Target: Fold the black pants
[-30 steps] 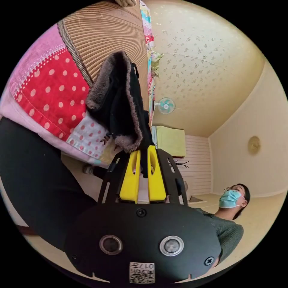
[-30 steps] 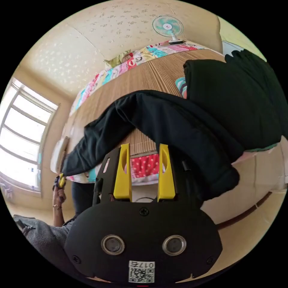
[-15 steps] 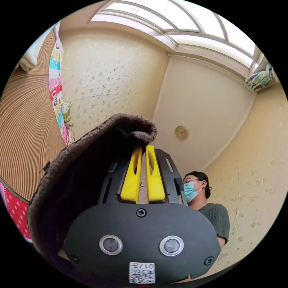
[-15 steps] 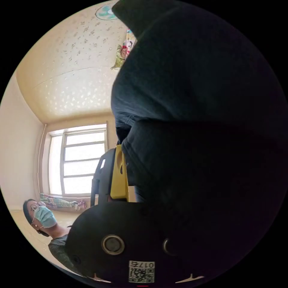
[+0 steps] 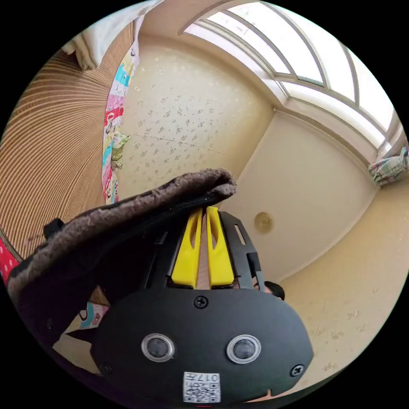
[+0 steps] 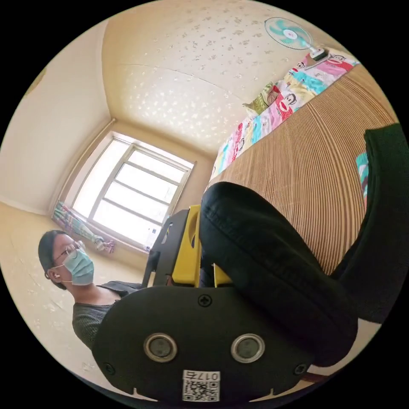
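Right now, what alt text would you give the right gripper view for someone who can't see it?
A yellow-jawed right gripper has black pants draped over it, hiding whether it grips them. Behind them lies a ribbed mat on a bed with a patchwork quilt; a person stands by a window.

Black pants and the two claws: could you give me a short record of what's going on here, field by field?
Garment: black pants with a brown fleecy lining
Left claw: yellow jaws nearly together, tips under the fleecy edge of the pants; whether they pinch cloth cannot be told
Right claw: pants bunched between and over the jaws, one jaw mostly hidden; grip cannot be told
Surface: ribbed tan mat on a bed with a colourful patchwork cover
Room: window, wall fan
Person: upper body in the right gripper view
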### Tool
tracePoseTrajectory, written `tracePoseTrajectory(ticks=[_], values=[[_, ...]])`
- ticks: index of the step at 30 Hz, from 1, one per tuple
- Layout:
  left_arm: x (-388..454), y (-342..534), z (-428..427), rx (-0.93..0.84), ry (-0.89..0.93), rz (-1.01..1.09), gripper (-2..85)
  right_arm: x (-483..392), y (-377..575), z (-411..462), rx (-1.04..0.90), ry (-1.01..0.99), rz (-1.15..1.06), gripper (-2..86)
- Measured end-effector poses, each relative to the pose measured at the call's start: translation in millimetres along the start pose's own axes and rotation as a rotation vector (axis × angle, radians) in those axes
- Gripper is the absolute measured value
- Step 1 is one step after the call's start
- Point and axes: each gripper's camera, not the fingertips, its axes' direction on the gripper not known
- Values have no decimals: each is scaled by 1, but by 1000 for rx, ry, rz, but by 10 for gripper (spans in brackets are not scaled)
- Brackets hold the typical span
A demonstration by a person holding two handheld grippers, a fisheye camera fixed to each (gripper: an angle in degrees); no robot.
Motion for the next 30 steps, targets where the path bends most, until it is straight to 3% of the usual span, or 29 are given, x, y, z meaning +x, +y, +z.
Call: tracePoseTrajectory(ticks=[3, 5, 7, 9, 10, 12, 13, 18, 20, 24, 25, 26, 28, 30], values=[[-22, -50, 55, 3, -125, -70, 55, -11, -106, -3, 26, 202, 39, 59], [-22, -87, 87, -61, -230, 74, 73, -15, -138, -13, 390, 288, 16, 85], [-10, -96, 101, -20, -237, 217, 72, -28, -136, -4, 493, 402, 11, 98], [8, -85, 128, -109, -457, 363, 75, -38, -134, 24, 367, 399, -39, 121], [8, -78, 137, -156, -553, 395, 77, -37, -127, 53, 212, 390, -85, 131], [-14, -47, 159, -315, -959, 413, 129, -25, -97, 99, -18, 379, -142, 139], [-22, -38, 159, -341, -1037, 405, 141, -13, -63, 119, -77, 397, -151, 144], [-74, 36, 103, -333, -1432, 346, 177, 39, 99, 155, -223, 462, -93, 201], [-83, 55, 83, -276, -1541, 318, 183, 51, 176, 162, -232, 591, -44, 231], [-126, 70, 51, -217, -1394, 133, 170, 67, 249, 199, -326, 748, -21, 231], [-134, 71, 50, -214, -1363, 105, 165, 77, 258, 219, -380, 872, -14, 163], [-146, 71, 49, -192, -1311, 56, 154, 91, 261, 240, -444, 1000, -18, 35], [-148, 69, 50, -150, -1280, 31, 93, 109, 258, 270, -589, 1105, -39, 16], [-146, 57, 37, -129, -1012, -39, 56, 98, 245, 286, -680, 1079, -96, 11]])
